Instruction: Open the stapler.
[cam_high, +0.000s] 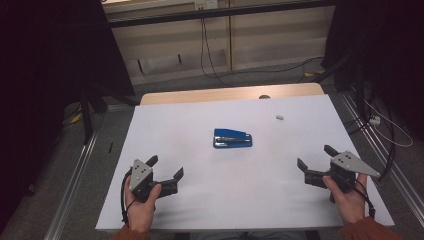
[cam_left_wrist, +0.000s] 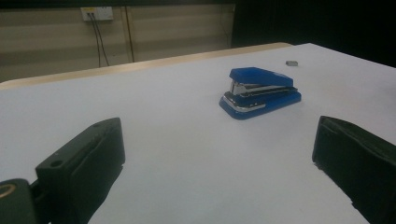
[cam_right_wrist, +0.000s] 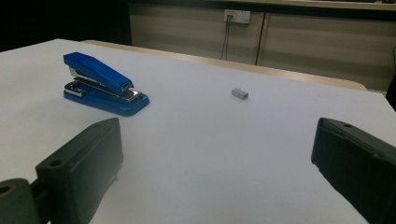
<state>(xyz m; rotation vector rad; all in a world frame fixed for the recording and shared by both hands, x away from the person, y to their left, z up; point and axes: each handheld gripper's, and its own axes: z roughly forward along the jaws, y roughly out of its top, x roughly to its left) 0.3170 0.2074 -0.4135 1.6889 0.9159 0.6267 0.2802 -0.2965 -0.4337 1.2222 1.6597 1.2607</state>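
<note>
A broad white rectangular counter (cam_high: 200, 200) with a pale wooden far edge carries everything, and most of its surface lies bare. Beyond its far edge runs a beige panelled wall (cam_high: 260, 35) with black cables hanging down it, and a grey floor lies around the counter.

The left tool (cam_high: 167, 167), a black two-jaw device with a grey three-cornered plate on top, is held in the person's left hand (cam_high: 140, 202) at the near left of the counter. Its jaws stand wide apart with nothing between them, and in the left gripper view they frame bare white surface with the stapler ahead and a little to the right. The right tool (cam_high: 315, 156), of the same build, is held in the person's right hand (cam_high: 347, 197) at the near right corner. Its jaws are likewise spread wide and grip nothing; the right gripper view looks across open counter between them.

The blue metal-and-plastic stapler (cam_high: 232, 139) lies flat on its base near the middle of the counter, closed, between the two tools and farther from the person than either. It is well apart from both. In the right gripper view it sits at the upper left.

A small grey rectangular block (cam_high: 280, 118), possibly a strip of staples, rests on the counter beyond the stapler toward the far right, apart from it.
</note>
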